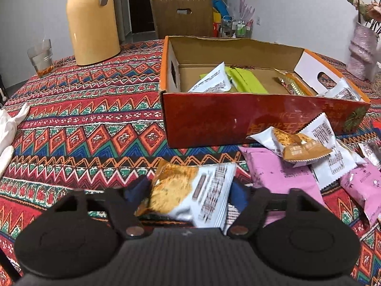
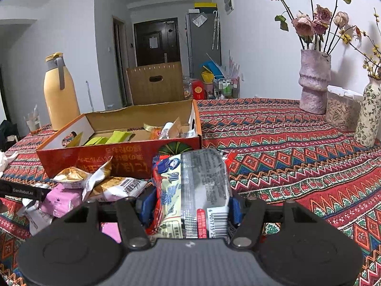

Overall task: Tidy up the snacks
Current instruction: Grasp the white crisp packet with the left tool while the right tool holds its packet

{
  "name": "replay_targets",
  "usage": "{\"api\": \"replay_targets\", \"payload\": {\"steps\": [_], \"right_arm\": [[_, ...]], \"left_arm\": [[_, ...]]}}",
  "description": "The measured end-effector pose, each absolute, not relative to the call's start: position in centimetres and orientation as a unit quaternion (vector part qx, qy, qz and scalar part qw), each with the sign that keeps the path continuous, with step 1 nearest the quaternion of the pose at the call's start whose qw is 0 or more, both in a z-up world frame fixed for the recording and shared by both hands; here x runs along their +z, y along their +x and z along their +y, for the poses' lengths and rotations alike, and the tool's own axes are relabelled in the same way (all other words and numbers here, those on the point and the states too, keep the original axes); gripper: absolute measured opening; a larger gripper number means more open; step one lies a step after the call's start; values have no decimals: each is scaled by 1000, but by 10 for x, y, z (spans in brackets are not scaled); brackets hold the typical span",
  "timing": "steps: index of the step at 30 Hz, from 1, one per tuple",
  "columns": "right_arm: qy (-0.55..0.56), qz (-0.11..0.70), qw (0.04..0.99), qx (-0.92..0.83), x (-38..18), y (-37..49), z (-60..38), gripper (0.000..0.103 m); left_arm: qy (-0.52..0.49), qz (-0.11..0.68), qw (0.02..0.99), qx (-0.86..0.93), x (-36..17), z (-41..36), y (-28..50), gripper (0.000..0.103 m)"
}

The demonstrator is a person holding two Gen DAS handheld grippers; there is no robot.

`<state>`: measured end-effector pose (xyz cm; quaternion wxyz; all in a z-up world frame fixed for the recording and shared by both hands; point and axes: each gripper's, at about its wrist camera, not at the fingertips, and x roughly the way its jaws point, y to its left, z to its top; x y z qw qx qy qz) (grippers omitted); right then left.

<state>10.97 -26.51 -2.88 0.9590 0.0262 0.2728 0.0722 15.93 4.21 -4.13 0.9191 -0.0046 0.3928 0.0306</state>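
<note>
A white packet with a brown cracker picture (image 1: 190,190) lies between the blue pads (image 1: 140,188) of my left gripper (image 1: 190,186), which is shut on it low over the patterned cloth. My right gripper (image 2: 188,197) is shut on a red, white and blue packet with a barcode (image 2: 193,190), held just in front of the red cardboard box (image 2: 119,159). The open box (image 1: 238,124) holds green and white packets. Pink packets (image 1: 281,174) and white-brown ones (image 1: 297,145) are heaped before the box's right end.
A yellow jug (image 1: 92,23) and a glass (image 1: 41,57) stand at the back left. White cloth (image 1: 9,128) lies at the left edge. A pink vase (image 2: 314,81), a seed jar (image 2: 340,112) and a floral vase (image 2: 369,116) stand at the right.
</note>
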Motion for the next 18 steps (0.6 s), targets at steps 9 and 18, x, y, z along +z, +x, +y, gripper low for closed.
{"api": "replay_targets", "payload": {"steps": [9,18], "right_arm": [[23,274,959,73,-29,108,-264,60],[22,275,958,77,-29,106,-263,60]], "left_arm": [[-17,381,924,22,-30,52,150,38],[-19,362,932,28,-22,55,138,32]]}}
